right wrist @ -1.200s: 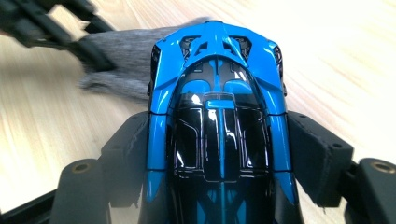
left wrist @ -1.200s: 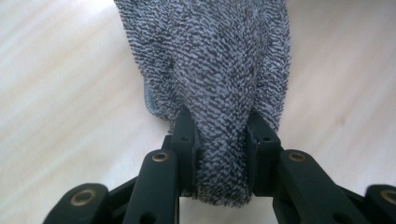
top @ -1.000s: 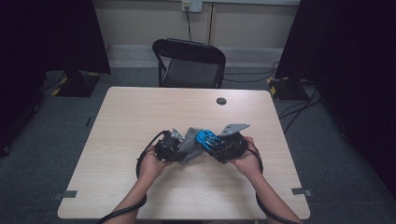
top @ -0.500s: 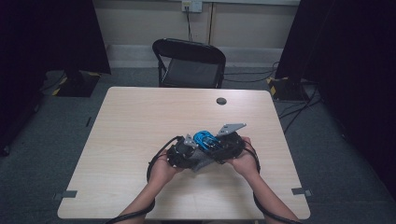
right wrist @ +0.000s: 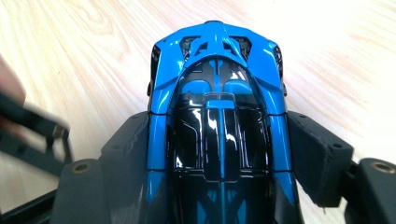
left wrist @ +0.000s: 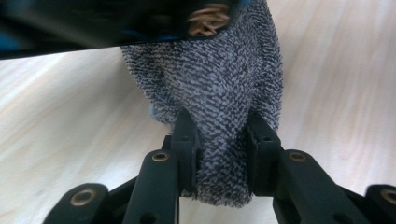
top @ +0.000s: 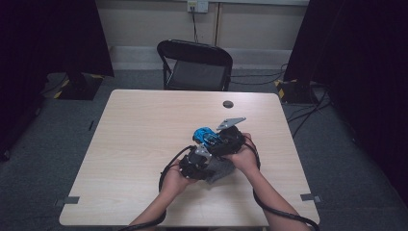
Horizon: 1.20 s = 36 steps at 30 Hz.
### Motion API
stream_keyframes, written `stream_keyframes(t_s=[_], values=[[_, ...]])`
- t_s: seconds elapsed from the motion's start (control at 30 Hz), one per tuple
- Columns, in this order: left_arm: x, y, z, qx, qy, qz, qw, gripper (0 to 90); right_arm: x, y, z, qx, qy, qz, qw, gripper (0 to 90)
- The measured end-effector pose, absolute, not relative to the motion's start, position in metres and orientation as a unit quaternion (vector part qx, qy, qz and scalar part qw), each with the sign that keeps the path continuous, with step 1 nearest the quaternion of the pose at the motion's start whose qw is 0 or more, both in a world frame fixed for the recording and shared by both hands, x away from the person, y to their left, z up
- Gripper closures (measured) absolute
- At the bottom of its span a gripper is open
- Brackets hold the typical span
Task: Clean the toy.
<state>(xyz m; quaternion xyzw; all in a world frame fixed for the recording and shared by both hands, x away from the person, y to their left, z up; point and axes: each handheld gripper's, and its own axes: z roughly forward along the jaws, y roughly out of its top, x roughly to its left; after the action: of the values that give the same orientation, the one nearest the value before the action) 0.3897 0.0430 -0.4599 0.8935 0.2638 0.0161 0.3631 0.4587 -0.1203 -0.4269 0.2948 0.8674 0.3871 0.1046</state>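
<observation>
Pinching one grey cloth point(left wrist: 219, 112), left fingers point(left wrist: 184, 140); right fingers point(right wrist: 322, 158) clamp one blue car point(right wrist: 217, 116).

In the right gripper view we lose the rear of the blue toy car point(right wrist: 217, 121) below the bottom edge, and its flanks sit behind the right gripper point(right wrist: 219, 154)'s jaws. Left of those jaws, a dark linkage point(right wrist: 32, 135) is too blurred for us to make out. In the left gripper view the grey cloth point(left wrist: 219, 93) is covered at its far end, beyond the left gripper point(left wrist: 222, 158), by a dark blurred shape point(left wrist: 93, 23) cut off at the top edge. From above, we cannot see the cloth's outline point(top: 219, 169) beneath the hands.
</observation>
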Motion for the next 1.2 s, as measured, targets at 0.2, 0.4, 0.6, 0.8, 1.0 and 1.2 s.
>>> stream_keyframes(t_s=[0.2,0.4,0.6,0.8,1.0,1.2], values=[[0.384,0.044,-0.459,0.898,0.254,0.012,0.358,69.6,0.464,-0.114,-0.422,0.298,0.864,0.392,0.104,28.3],[0.393,0.066,-0.458,0.893,0.284,0.029,0.348,69.5,0.463,-0.117,-0.416,0.294,0.863,0.397,0.101,28.3],[0.405,0.097,-0.450,0.883,0.322,0.053,0.338,69.5,0.458,-0.122,-0.409,0.289,0.862,0.403,0.103,28.3],[0.417,0.127,-0.442,0.872,0.355,0.080,0.327,69.5,0.453,-0.129,-0.410,0.290,0.861,0.404,0.103,28.3],[0.425,0.152,-0.439,0.859,0.386,0.096,0.323,69.5,0.447,-0.139,-0.417,0.295,0.859,0.406,0.101,28.3],[0.430,0.154,-0.437,0.855,0.395,0.103,0.320,69.5,0.441,-0.147,-0.428,0.300,0.860,0.401,0.097,28.3]])
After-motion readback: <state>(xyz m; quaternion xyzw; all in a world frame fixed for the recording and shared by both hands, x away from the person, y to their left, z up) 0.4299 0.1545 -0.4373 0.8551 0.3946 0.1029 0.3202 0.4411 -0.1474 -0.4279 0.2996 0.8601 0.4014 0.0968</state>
